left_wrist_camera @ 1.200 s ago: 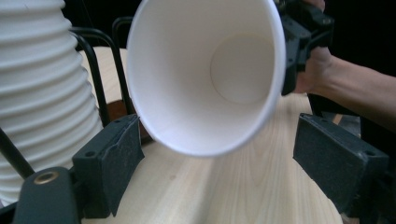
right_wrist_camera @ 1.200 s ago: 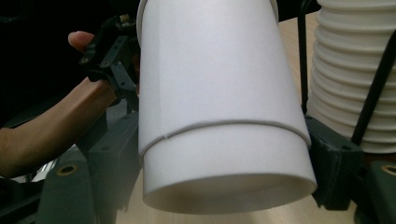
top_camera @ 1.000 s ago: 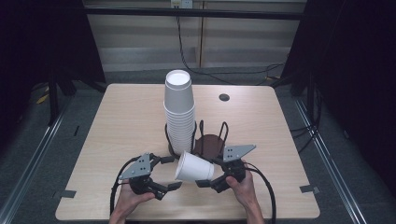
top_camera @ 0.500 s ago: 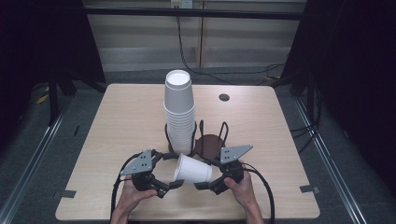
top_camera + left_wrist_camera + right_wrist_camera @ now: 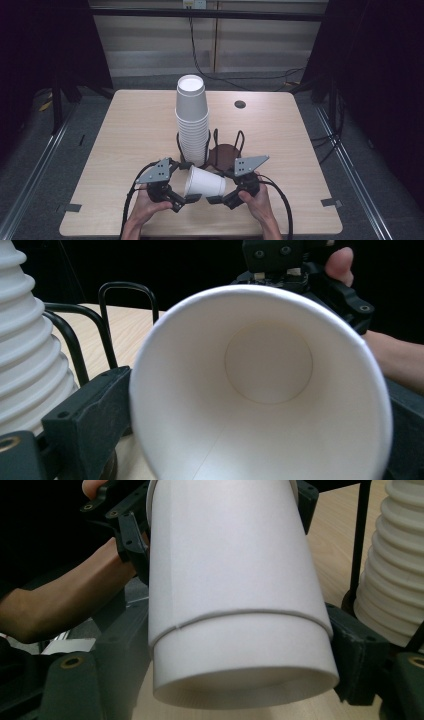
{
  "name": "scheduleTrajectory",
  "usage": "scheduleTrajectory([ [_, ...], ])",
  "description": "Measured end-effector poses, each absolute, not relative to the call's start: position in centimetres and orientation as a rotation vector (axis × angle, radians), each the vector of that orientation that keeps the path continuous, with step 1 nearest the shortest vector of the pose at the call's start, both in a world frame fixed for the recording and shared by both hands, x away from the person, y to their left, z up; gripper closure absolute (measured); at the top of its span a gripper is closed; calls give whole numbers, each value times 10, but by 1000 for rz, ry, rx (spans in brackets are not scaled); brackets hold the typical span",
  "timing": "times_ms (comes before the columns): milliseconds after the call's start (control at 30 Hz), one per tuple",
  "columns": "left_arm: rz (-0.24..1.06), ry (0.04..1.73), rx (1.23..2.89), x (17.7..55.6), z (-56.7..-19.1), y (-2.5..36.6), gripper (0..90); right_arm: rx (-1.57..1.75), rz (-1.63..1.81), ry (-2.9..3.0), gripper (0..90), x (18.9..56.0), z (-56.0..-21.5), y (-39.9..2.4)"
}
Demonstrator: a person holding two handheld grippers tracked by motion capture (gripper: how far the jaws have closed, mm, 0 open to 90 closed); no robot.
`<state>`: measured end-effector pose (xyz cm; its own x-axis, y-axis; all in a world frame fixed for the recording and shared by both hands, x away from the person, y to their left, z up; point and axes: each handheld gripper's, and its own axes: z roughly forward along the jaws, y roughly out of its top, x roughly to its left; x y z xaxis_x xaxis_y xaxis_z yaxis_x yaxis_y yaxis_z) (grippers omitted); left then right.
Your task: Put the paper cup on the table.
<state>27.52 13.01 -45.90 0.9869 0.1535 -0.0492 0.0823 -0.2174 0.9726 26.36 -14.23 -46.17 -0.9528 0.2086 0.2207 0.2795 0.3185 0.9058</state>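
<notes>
Two handheld grippers, black-bodied: left gripper (image 5: 189, 199), right gripper (image 5: 210, 200). Grey three-cornered plate (image 5: 156, 171) atop each, dotted with small dark holes. Thick black cable (image 5: 131, 197) looping back from each body. Blocky matte-black jaws, brass-ringed screw holes (image 5: 71, 661) near their bases. Bare hands and forearms, no sleeves in view.

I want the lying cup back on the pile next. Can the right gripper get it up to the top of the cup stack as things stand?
Probably yes. The right gripper grips the lying cup at its base, the left gripper has just been opening at its rim, and nothing stands above the cup stack.
</notes>
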Motion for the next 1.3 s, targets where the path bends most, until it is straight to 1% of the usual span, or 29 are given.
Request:
scheduleTrajectory([
  [67, 70, 165, 1807, 276, -460, 128, 31, -463, -1739, -2499, 229, 264, -462, -142],
  [200, 30, 169, 1790, 278, -461, 127, 37, -456, -1744, -2491, 228, 265, -462, -142],
  [367, 11, 171, 1764, 279, -461, 126, 43, -445, -1736, -2492, 228, 265, -463, -142],
  [533, -34, 164, 1748, 282, -463, 126, 66, -438, -1739, -2492, 227, 266, -462, -145],
  [667, -43, 160, 1757, 283, -463, 127, 89, -439, -1741, -2496, 216, 267, -464, -146],
  [900, -7, 182, 1786, 280, -461, 127, 110, -456, -1751, -2480, 190, 269, -468, -145],
  [1000, 5, 208, 1785, 281, -460, 129, 113, -507, -1787, -2483, 120, 269, -469, -147],
  [1300, 17, 236, 1819, 282, -458, 135, 112, -612, -1872, -2475, 128, 265, -469, -156],
])
